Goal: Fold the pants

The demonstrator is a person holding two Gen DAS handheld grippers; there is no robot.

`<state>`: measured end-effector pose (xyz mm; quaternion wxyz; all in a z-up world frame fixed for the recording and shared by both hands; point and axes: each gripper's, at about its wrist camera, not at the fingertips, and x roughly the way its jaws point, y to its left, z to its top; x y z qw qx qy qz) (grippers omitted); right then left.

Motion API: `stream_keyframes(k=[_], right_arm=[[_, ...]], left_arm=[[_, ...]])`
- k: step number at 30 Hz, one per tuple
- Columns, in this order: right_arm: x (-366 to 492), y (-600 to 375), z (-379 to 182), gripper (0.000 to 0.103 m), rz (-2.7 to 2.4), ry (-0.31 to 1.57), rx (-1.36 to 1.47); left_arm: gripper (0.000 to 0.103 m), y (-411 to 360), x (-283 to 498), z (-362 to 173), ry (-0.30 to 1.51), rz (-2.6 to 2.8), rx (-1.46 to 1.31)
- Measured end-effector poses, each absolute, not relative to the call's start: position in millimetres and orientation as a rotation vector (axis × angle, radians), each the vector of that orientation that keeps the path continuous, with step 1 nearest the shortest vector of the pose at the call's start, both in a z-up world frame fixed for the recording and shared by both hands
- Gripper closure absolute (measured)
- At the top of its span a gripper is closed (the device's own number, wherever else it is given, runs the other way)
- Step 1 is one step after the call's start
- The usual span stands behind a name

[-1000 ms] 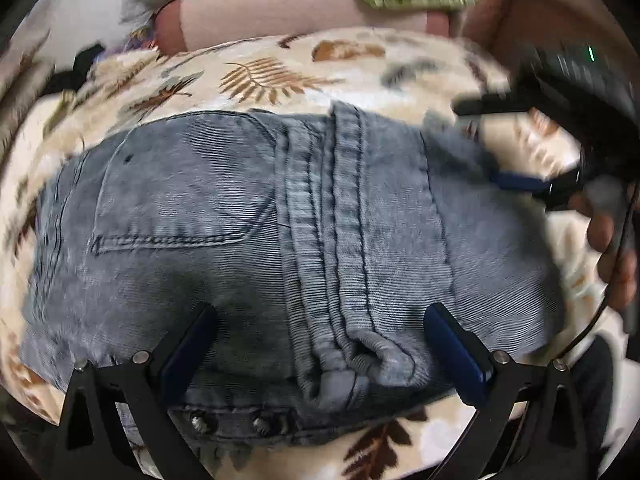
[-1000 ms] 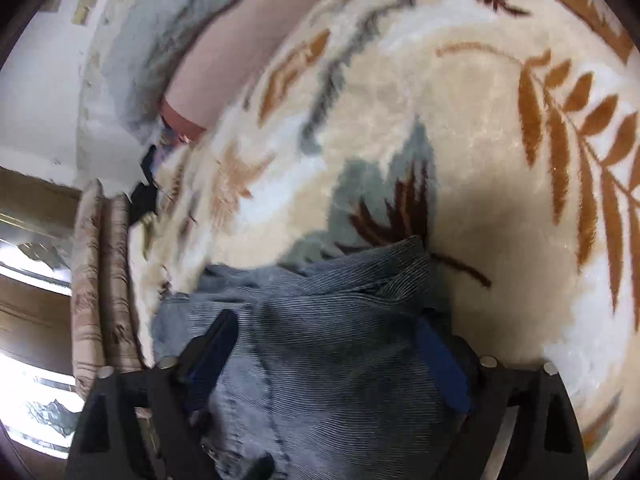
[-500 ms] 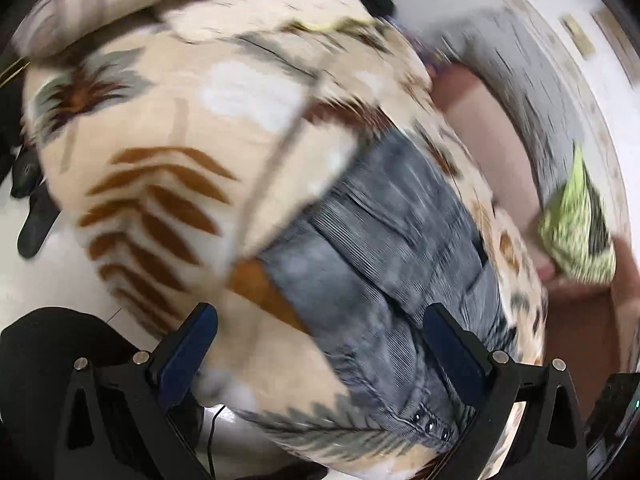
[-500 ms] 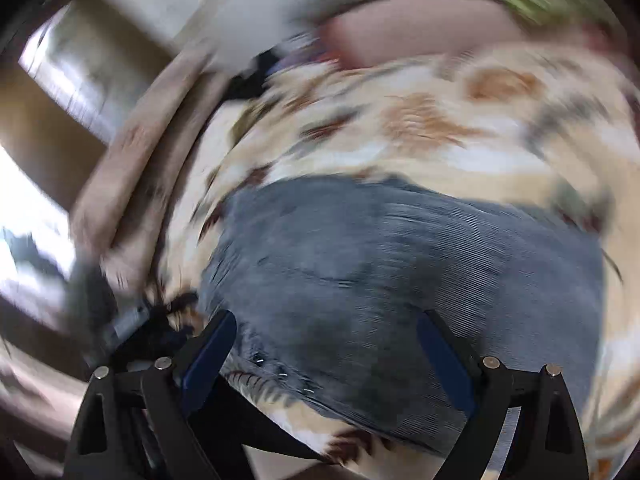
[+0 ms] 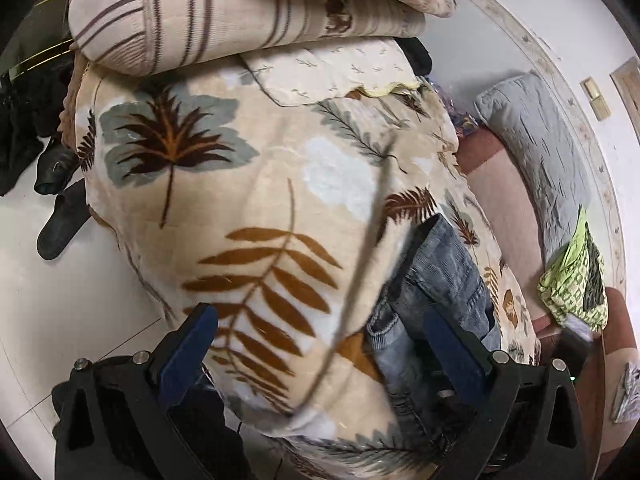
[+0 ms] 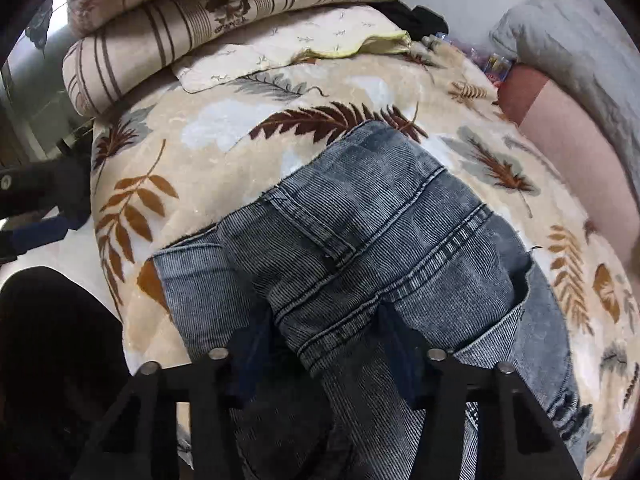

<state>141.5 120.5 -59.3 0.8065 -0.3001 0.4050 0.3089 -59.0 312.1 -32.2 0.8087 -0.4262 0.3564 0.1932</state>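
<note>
The grey-blue denim pants [image 6: 384, 240] lie folded in a compact bundle on the leaf-print blanket [image 6: 224, 120]. In the left wrist view the pants [image 5: 444, 280] show at the lower right. My left gripper [image 5: 320, 344] is open and empty, above the blanket to the left of the pants. My right gripper [image 6: 324, 344] hovers over the near part of the pants; its fingers [image 6: 396, 340] stand apart, narrower than before, with a raised seam fold of denim between them. Whether the pads touch the cloth I cannot tell.
Striped rolled bedding [image 5: 224, 12] lies at the far end of the blanket, with a pale cloth [image 6: 288, 52] under it. A grey quilt [image 5: 540, 152] and a green patterned garment [image 5: 576, 292] lie to the right. Dark shoes [image 5: 60, 220] sit on the white floor at left.
Both grippers swung away from the pants and turned. The left now faces the bare blanket left of the pants. The right now looks along the bundle, its fingers closer together.
</note>
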Motion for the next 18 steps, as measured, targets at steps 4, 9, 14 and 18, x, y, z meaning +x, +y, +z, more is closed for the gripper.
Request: stream_keyframes(k=[4, 9, 14, 18], right_arm=[[139, 99, -18, 0.087, 0.734, 0.884, -0.462], [132, 84, -33, 0.084, 0.886, 1.031, -0.256], [128, 81, -79, 0.058, 0.969, 1.059, -0.17], [121, 72, -67, 0.033, 0.986, 1.09, -0.089]], left_arm=[[0.001, 318, -58, -36, 0.764, 0.402, -0.919], [0.001, 324, -56, -40, 0.77, 0.41, -0.919], [0.001, 315, -44, -35, 0.785, 0.39, -0.89], [0.001, 295, -25, -19, 0.771, 0.361, -0.808]])
